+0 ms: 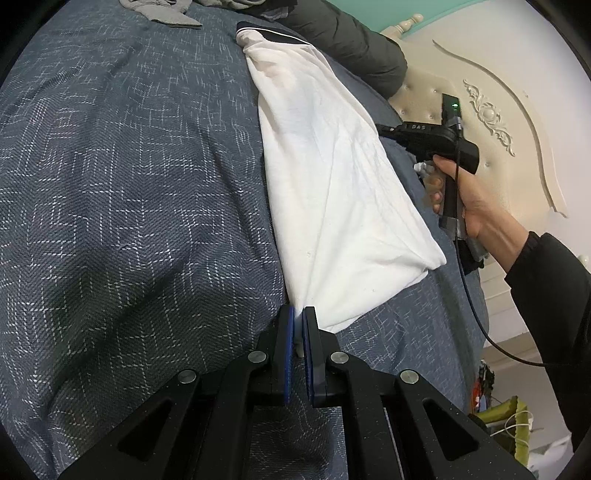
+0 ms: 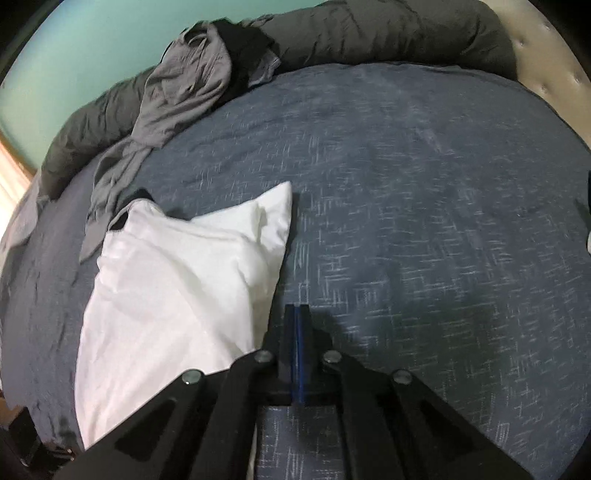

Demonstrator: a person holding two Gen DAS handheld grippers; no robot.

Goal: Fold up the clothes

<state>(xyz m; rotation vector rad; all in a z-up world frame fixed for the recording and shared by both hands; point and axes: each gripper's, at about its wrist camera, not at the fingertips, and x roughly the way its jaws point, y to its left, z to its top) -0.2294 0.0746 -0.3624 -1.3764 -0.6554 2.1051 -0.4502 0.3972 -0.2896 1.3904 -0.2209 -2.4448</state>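
A white garment (image 1: 332, 184) with a black trimmed end (image 1: 273, 35) lies folded lengthwise on the blue patterned bedspread (image 1: 129, 184). My left gripper (image 1: 298, 308) is shut on the near corner of it, and the cloth is pulled taut from there. A hand (image 1: 465, 199) holds the right gripper's black body (image 1: 432, 138) at the garment's right edge, with its fingertips hidden behind the cloth. In the right wrist view my right gripper (image 2: 297, 307) is shut with nothing seen between its pads, just right of the white garment (image 2: 177, 280).
A crumpled grey garment (image 2: 177, 85) and a dark rolled duvet (image 2: 369, 33) lie along the far side of the bed. A cream padded headboard (image 1: 498, 92) stands at the right. The bedspread (image 2: 424, 221) stretches wide to the right of the garment.
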